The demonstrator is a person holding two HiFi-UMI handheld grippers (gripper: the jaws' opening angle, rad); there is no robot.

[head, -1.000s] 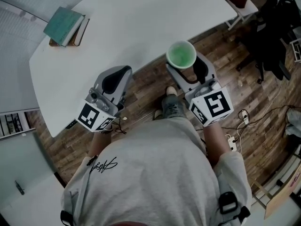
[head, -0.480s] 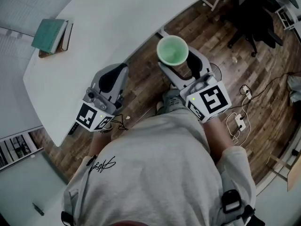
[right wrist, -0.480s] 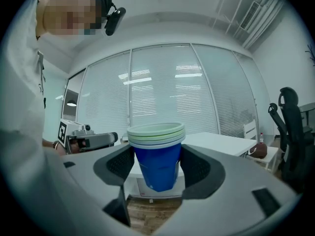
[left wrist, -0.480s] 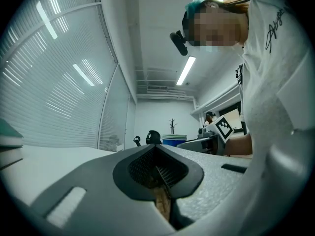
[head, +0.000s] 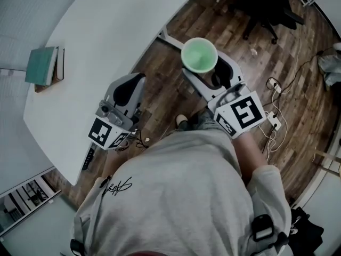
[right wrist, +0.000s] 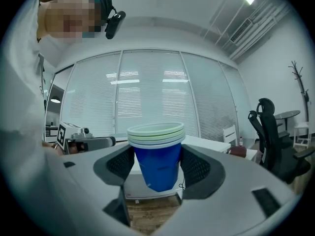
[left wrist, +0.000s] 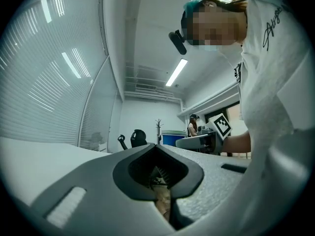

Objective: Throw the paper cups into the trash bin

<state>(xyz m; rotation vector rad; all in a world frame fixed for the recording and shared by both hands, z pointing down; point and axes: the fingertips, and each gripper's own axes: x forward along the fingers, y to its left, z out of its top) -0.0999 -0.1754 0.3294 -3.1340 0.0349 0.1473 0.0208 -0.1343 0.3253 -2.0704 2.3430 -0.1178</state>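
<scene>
While the right gripper clamps the upright paper cups — stacked, rims up — no trash bin shows; left gripper closed, empty.

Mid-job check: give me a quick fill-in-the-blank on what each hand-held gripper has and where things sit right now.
1. The outermost cup in the nested stack of paper cups is ____ in colour.
2. The hand-held gripper shut on that stack is the ____ one.
3. The left hand-held gripper, jaws together, holds ____.
4. The teal rectangular book lies on the white ____.
Missing words: blue; right; nothing; table.
</scene>
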